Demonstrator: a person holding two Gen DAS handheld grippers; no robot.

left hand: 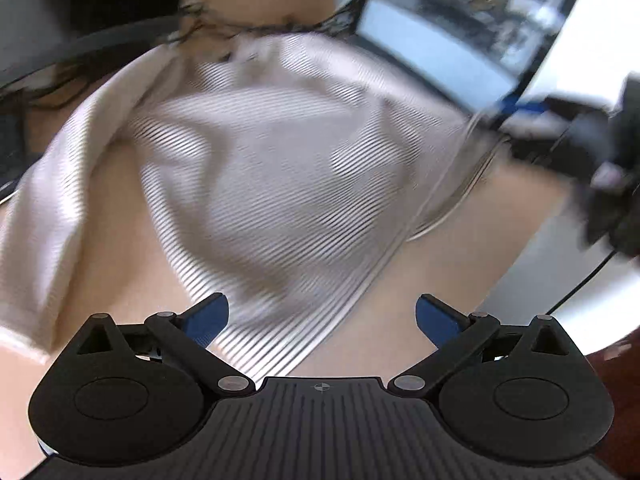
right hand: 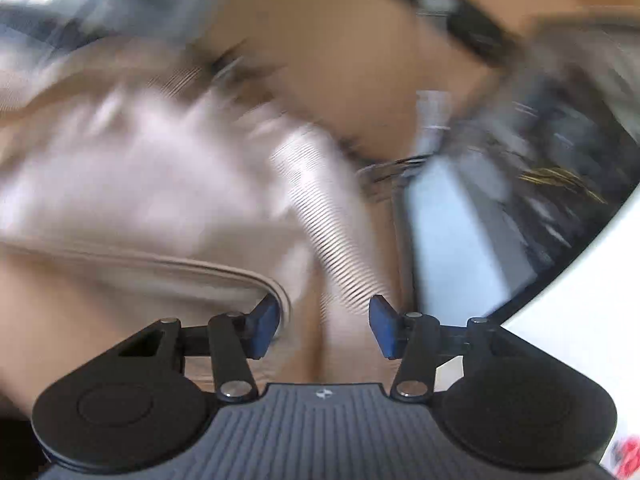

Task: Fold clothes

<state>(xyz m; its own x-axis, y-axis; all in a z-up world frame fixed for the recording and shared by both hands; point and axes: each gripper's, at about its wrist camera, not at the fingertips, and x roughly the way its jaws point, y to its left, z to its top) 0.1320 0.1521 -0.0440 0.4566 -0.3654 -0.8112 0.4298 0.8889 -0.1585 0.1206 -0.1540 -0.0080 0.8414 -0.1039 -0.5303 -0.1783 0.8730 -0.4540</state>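
Nearest in the left wrist view, the left tool [left hand: 322, 316] stands with its blue pads spread wide and nothing between them, just above the near striped hem of a pale ribbed garment [left hand: 256, 168]. In the right wrist view the right tool [right hand: 323, 326] is likewise spread, though less widely, and holds nothing; a rounded seamed edge of the same garment [right hand: 168, 200] curves just beside its left pad, touching or nearly so. The garment lies rumpled on the tan worktop [left hand: 460, 272], one sleeve trailing to the left, its body bunched and not yet a flat, squared shape. Both views are smeared by motion, so finer creases cannot be read. My judgement is that the step in hand is either reaching for an edge or letting go after a fold; the cloth fits both. A further fold would call for each tool to close on a hem or corner. Farther off, a laptop [left hand: 448, 40] sits beyond the cloth.
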